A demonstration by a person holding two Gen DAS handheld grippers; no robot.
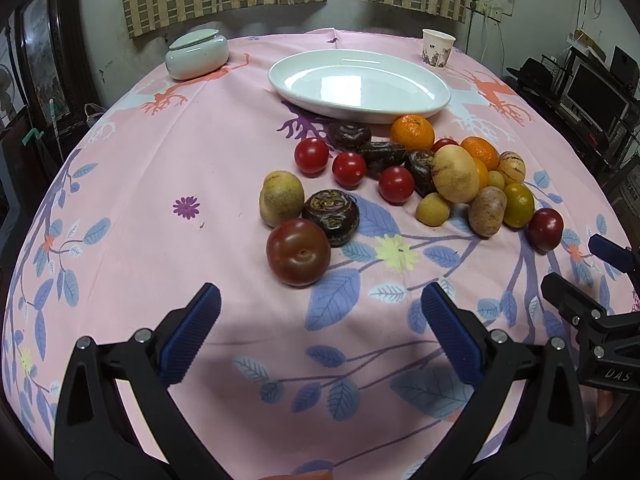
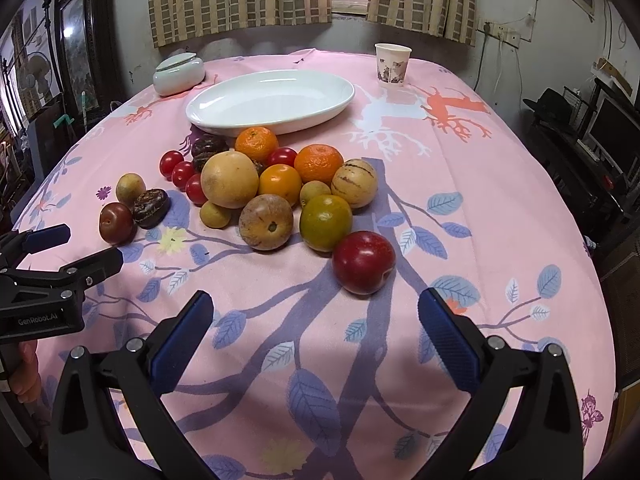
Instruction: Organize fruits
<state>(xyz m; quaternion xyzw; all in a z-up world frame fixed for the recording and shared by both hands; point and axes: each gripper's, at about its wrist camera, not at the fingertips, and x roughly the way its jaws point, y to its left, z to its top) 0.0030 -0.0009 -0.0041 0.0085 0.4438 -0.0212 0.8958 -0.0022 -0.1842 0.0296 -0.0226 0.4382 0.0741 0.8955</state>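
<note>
on the desk (image 1: 160,200) fruit lay unsorted, plate (image 1: 360,84) empty; both fingers released, plum (image 1: 298,251) likely the left's first.

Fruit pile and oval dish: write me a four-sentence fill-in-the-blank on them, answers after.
1. The white oval dish holds ____ fruit.
2. Both the left gripper and the right gripper are ____.
3. The fruit nearest the right gripper is a red ____.
4. The paper cup stands ____ on the tablecloth.

Answers: no; open; plum; upright
</note>
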